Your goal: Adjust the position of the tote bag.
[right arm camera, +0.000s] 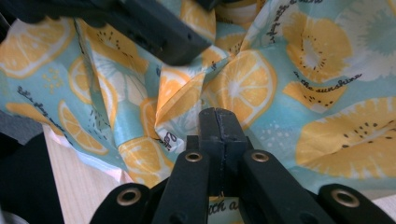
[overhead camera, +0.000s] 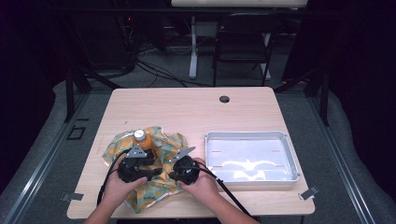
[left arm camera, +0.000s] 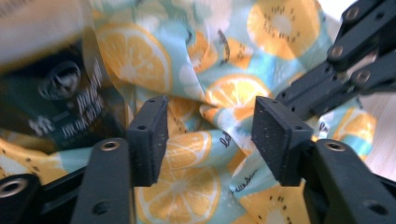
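Open left claw [left arm camera: 208, 140] over cloth [left arm camera: 196, 158], bottle [overhead camera: 142, 139] alongside, likely touching

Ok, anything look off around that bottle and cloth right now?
Nothing spilled or damaged. The fruit-print cloth lies crumpled around the upright orange bottle, bunched rather than flat. The right hand-held gripper is shut at a fold of it; the left hand-held gripper stands open over it.

Both grippers sit side by side over the fruit-print cloth [overhead camera: 145, 164]; just beyond the left gripper [overhead camera: 138, 161] stands an orange bottle [overhead camera: 141, 138] on the cloth; well to the right gripper's [overhead camera: 183, 163] right lies a metal tray [overhead camera: 291, 163] on the worktop [overhead camera: 187, 107].
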Available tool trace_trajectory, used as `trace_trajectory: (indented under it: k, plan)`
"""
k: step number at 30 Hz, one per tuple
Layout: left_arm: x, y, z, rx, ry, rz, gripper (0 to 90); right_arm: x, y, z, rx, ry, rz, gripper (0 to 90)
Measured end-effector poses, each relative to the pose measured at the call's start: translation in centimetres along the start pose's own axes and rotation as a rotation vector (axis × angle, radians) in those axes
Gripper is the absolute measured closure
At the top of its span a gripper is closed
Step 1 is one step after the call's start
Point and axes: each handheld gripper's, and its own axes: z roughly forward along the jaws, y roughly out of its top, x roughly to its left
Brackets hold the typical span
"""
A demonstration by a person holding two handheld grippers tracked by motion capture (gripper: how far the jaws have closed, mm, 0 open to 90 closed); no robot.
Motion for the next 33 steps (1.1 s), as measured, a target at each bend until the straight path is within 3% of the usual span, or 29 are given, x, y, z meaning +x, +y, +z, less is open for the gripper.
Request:
trace_trajectory:
  k: [6,11,20,25,29,33]
  plan:
    - [0.4,-0.5,0.1,0.073,0.003,0.002,73.5,-0.1,0.3,-0.3,-0.045,0.026,0.027,87.6]
    - [0.6,-0.8,-0.3,0.088,0.001,-0.005,90.0,-0.2,1.2,-1.1,-0.085,0.013,0.027,83.6]
    - [1.2,-1.3,-0.8,0.078,0.009,-0.047,90.0,-0.6,3.9,-2.7,-0.166,-0.057,-0.013,73.1]
    - [1.6,-1.5,-1.1,0.071,0.018,-0.067,90.0,-0.8,5.5,-2.6,-0.183,-0.088,-0.029,66.2]
    - [2.0,-1.8,-1.4,0.053,0.038,-0.095,90.0,-1.4,6.5,-1.9,-0.177,-0.152,-0.040,60.0]
    - [2.5,-1.9,-1.7,0.034,0.060,-0.142,76.3,-2.2,6.7,-1.0,-0.150,-0.166,-0.022,56.7]
